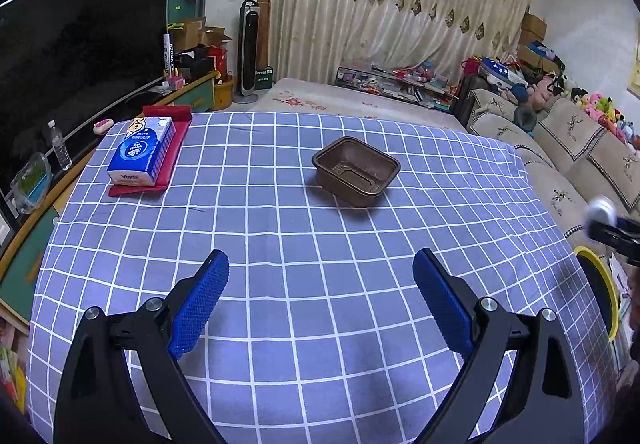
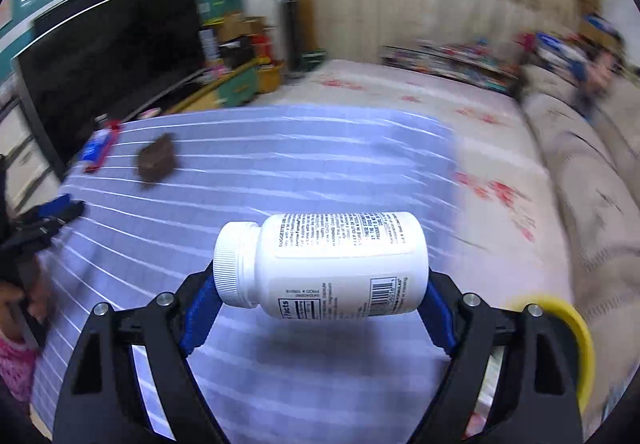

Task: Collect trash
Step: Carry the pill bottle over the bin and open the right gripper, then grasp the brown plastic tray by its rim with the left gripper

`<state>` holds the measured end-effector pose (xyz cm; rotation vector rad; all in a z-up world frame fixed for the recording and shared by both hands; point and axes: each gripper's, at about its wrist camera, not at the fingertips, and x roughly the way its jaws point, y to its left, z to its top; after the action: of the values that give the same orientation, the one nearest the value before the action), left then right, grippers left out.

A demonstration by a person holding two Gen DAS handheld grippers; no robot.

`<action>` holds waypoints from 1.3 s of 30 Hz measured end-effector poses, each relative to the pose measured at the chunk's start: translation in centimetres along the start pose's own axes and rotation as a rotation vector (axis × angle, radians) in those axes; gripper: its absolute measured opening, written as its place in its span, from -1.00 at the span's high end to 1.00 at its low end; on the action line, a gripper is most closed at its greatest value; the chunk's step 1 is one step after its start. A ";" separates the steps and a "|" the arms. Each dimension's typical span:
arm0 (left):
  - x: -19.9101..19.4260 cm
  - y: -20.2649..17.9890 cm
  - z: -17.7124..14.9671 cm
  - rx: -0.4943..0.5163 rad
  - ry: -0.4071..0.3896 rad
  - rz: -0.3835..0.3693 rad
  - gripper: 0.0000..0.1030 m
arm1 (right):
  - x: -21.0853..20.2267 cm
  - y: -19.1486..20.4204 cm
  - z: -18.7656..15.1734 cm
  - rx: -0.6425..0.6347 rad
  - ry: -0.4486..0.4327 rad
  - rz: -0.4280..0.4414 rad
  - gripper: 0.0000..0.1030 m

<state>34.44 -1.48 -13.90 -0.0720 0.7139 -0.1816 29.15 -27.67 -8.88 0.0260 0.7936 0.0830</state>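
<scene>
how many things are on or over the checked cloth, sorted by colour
white: 1, the pill bottle held sideways in the right tongs
brown: 1, the empty plastic tray
blue: 1, the tissue pack
red: 1, the flat red box under the tissue pack
total: 4

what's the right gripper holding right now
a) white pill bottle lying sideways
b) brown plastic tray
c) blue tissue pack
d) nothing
a, the white pill bottle lies sideways between the blue pads of the right gripper, while the brown tray sits far off on the checked cloth.
</scene>
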 end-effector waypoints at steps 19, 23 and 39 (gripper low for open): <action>0.2 -4.4 2.3 0.124 0.048 -0.065 -0.79 | -2.9 -17.8 -11.3 0.338 0.091 -0.397 -0.60; 0.8 -5.5 3.6 0.179 0.035 -0.047 -0.79 | -3.1 -17.6 -10.8 0.333 0.077 -0.383 -0.61; 10.1 -8.3 7.6 0.321 0.165 -0.002 -0.31 | -3.0 -17.3 -11.6 0.352 0.067 -0.340 -0.62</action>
<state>45.78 -11.57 -13.60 0.2514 0.8410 -0.3048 19.86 -45.24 -15.81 0.2216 0.8616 -0.3807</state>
